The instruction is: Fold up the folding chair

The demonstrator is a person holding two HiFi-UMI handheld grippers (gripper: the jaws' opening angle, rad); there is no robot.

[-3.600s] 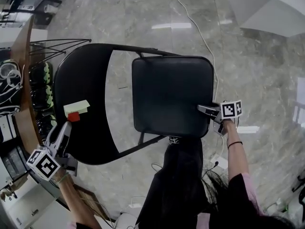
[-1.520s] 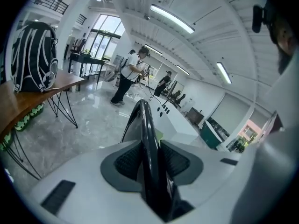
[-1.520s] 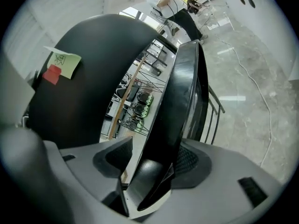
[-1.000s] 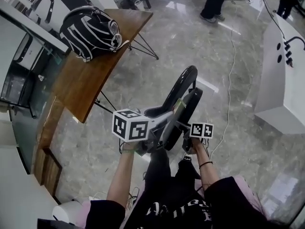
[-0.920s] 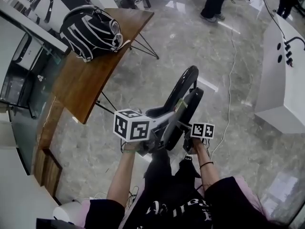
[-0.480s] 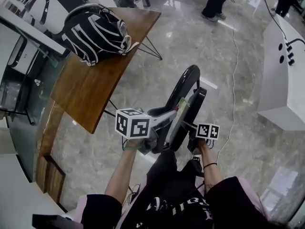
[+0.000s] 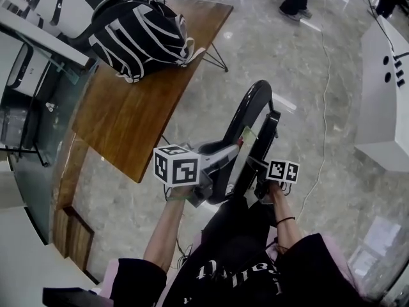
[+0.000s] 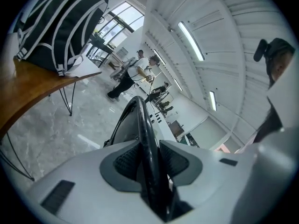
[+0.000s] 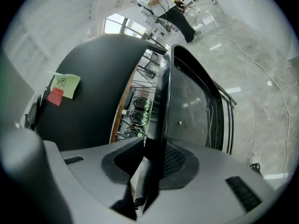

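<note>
Nothing here reads clearly for you. The green sticky note [image 9: 64, 86] on the folding chair [image 9: 96, 92], stuck to its black backrest, bears a small dark scribble, too small to make out. The white lettering [image 7: 209, 271] on your black top [image 7: 236, 251] is creased and illegible.

**Room as I view it from overhead.** Polished grey marbled stone floor [image 7: 268, 43], crossed by a thin white cable [image 7: 326, 75]. Brown wooden table on black wire legs [image 7: 128, 114], bearing a black bag with white stripes [image 7: 137, 34]. White counter [image 7: 383, 107] at right. My left gripper view adds long ceiling strip lights [image 8: 190, 41] and tall windows [image 8: 117, 20].
</note>
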